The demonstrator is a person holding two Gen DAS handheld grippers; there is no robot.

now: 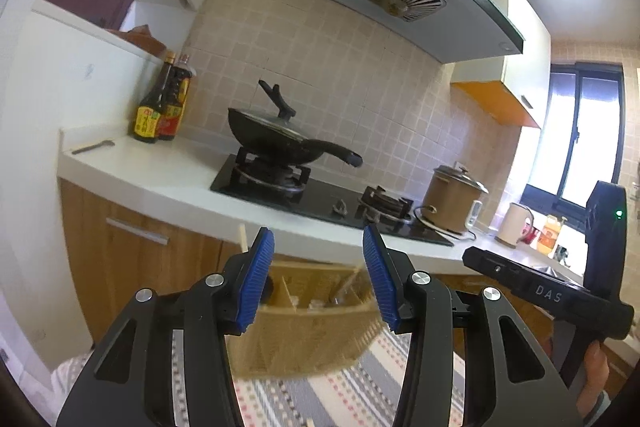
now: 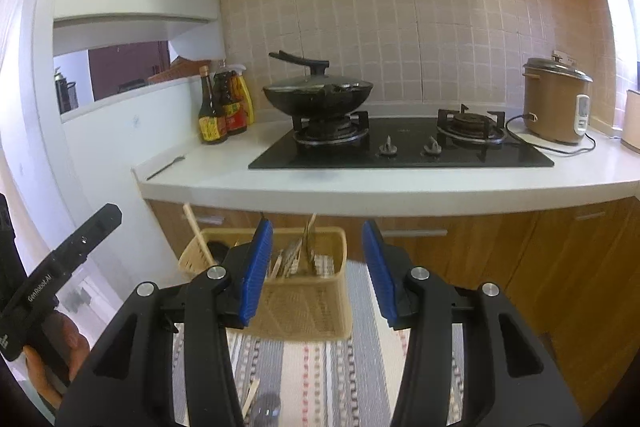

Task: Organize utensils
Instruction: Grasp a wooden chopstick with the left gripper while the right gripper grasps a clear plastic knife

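Right wrist: woven basket w/ upright utensils, dividers.

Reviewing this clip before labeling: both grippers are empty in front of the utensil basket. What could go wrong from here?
1. The wicker utensil basket is blurred in both views, so a grasp started now could miss.
2. Chopsticks and utensils stick up above its rim; the right gripper could knock them out.
3. A loose stick lies on the striped cloth, easily overlooked.
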